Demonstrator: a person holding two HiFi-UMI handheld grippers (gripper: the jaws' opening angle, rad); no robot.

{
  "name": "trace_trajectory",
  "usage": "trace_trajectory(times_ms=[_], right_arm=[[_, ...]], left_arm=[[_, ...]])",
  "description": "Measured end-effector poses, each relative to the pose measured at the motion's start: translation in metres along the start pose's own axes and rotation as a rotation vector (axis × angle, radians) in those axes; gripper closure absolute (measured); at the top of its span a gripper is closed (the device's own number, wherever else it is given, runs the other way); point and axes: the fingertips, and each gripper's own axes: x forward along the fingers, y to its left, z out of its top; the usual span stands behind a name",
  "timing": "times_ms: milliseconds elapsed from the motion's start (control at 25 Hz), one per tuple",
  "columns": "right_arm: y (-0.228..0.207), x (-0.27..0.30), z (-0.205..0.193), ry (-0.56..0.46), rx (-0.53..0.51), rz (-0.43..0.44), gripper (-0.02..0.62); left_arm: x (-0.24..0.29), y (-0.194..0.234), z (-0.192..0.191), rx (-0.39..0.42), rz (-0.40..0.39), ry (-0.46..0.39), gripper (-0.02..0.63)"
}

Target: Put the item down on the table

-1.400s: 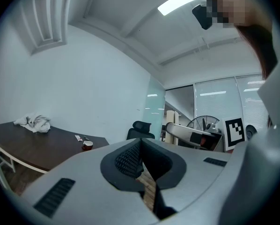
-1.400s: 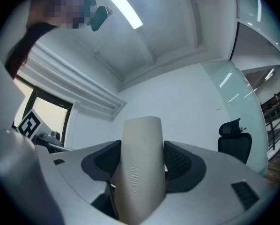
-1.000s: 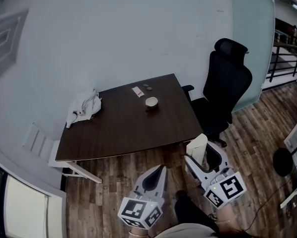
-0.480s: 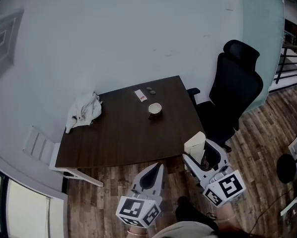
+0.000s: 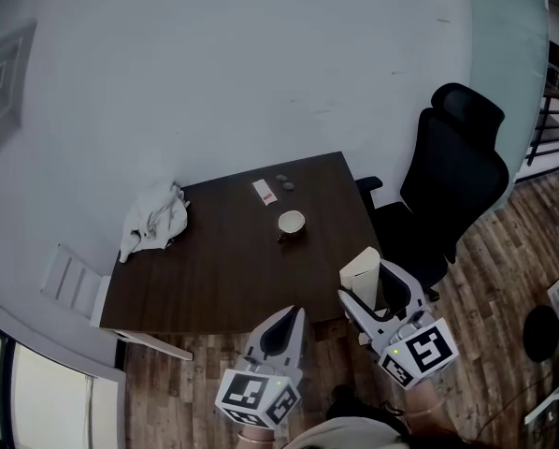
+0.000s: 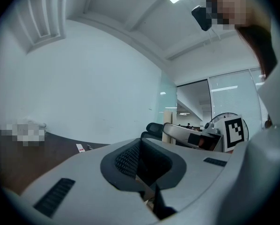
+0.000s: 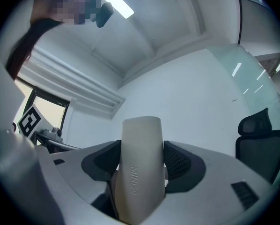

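Cream item, a smooth oblong case with MINISO printed down its side, is clamped upright between the jaws of the right tool. The right gripper view shows both dark ribbed pads pressed against its flanks. It is off the table and not set down. In the head view it shows right at the table's near right corner, at about 5 o'clock from the cup.

The left tool has its jaws drawn together with nothing between them, as the left gripper view confirms. It sits at 9 o'clock from the right tool, and its tip shows against the table's near edge.

On the dark brown table, a crumpled white cloth lies at 9 o'clock from the cup, near the left end. A small white card with red print lies at 11 o'clock from the cup. Two small dark round things sit just beyond the card, by the far edge. A black office chair stands at 3 o'clock from the table, on wood flooring.

Compared with a second ago, the table sits lower in the head view. The strip of floor that showed between its near edge and the two tools has closed up. The chair has slid toward 4 o'clock in the picture. The right tool grips the item just as before, a little further toward 9 o'clock. The cup, cloth and card keep the same layout on the table.
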Motion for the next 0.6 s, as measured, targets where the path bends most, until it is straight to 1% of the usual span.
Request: trace_trajectory(times_ms=[280, 600], right_arm=[[-0.027, 0.032, -0.011, 0.024, -0.003, 0.048, 0.305], [-0.031, 0.063, -0.031, 0.071, -0.034, 0.089, 0.305]], left_arm=[[0.031, 0.018, 0.005, -0.001, 0.055, -0.007, 0.588], [0.039, 0.042, 0.001, -0.019, 0.09, 0.0, 0.588]])
